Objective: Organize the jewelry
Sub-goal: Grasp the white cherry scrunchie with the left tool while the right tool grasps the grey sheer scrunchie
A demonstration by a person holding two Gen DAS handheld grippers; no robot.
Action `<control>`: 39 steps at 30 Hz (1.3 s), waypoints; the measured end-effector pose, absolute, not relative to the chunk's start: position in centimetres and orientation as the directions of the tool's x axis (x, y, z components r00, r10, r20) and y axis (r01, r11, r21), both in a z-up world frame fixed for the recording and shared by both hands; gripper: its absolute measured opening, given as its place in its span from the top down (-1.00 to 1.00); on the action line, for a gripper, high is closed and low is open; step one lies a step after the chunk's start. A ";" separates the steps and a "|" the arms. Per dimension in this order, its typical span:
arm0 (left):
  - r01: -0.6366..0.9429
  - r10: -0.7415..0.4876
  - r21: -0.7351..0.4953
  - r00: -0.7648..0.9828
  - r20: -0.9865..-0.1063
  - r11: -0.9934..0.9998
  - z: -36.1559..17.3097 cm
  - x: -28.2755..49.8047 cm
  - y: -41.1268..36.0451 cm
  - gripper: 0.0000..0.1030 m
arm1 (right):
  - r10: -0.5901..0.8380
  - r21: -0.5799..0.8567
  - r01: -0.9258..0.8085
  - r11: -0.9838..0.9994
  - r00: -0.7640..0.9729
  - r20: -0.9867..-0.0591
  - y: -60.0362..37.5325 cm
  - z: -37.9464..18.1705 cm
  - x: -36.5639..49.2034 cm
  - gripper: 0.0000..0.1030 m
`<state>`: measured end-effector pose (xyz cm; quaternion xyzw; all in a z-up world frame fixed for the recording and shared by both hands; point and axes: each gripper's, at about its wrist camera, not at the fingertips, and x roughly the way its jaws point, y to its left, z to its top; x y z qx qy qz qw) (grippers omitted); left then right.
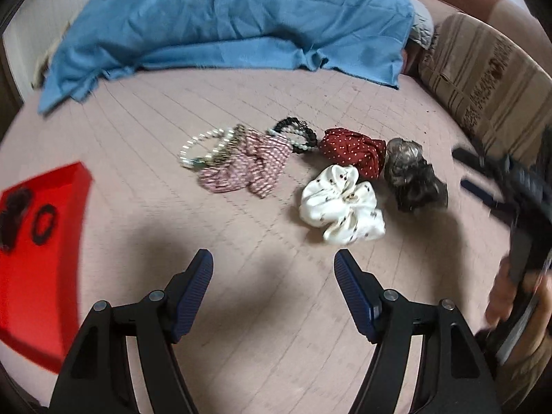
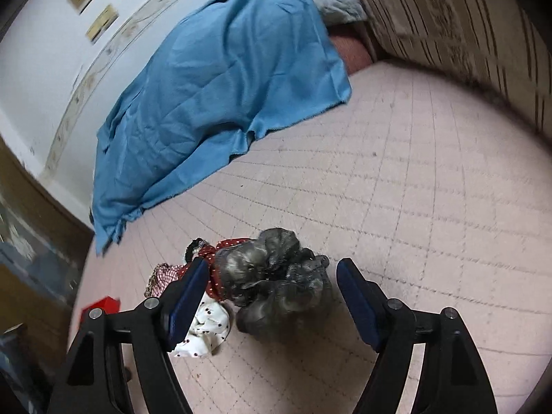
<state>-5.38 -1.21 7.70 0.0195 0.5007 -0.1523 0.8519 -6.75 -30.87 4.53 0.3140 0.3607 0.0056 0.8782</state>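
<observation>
I held the right tongs [image 2: 272, 296] wide apart and empty, framing the grey scrunchie [image 2: 276, 283] on the bed [image 2: 414, 189] at twelve o'clock as my likely next pick. The left tongs [image 1: 273, 269] hung equally wide and empty, the red tray [image 1: 45, 241] at nine o'clock.

Pale pink quilted bed cover [image 1: 241, 310] stitched in a faint grid. Crumpled blue blanket [image 1: 224, 17] – plain. Red tray [image 1: 45, 258] with two black hair ties [image 1: 43, 224]. White scrunchie [image 1: 341, 203] flecked with small dark marks; dark red scrunchie [image 1: 352, 150] with white polka dots; mottled grey-black scrunchie [image 2: 276, 279]; pink-and-white striped scrunchie [image 1: 245, 165]. White pearl bracelet [image 1: 203, 148], black bead bracelet [image 1: 296, 131]. Beige cushion [image 1: 483, 79] – brown stripes. Black grippers, dark blue ribbed fingers [image 1: 196, 289].
</observation>
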 end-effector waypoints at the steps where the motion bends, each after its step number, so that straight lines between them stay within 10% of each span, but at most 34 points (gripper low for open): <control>1: 0.277 -0.254 -0.139 0.437 -0.863 0.951 7.3 -4.6 -1.9 -0.39 | 0.254 0.573 0.226 0.788 0.728 -0.637 -31.2 4.1 -6.8 -0.57; 16: 0.383 -0.309 -0.167 0.345 -0.887 0.909 2.9 -0.5 -9.2 -0.39 | 0.290 0.569 0.223 0.792 0.682 -0.671 -30.8 1.5 -4.2 -0.29; 20: 0.418 -0.284 -0.131 0.329 -0.901 0.899 2.4 -1.4 -10.0 0.59 | 0.326 0.580 0.220 0.785 0.650 -0.687 -30.4 0.0 -3.3 0.09; 22: 0.414 -0.297 -0.142 0.340 -0.892 0.899 2.9 -2.1 -9.5 0.62 | 0.359 0.604 0.211 0.769 0.640 -0.680 -30.4 -0.5 -3.0 0.52; 25: 0.411 -0.302 -0.139 0.362 -0.882 0.901 3.8 -3.3 -8.8 0.63 | 0.382 0.619 0.174 0.766 0.651 -0.656 -29.9 0.1 -3.4 0.67; 39: 0.325 -0.289 -0.127 0.516 -0.806 0.937 9.0 -9.1 -0.7 0.62 | 0.406 0.641 0.068 0.765 0.720 -0.562 -28.3 3.4 -6.9 0.71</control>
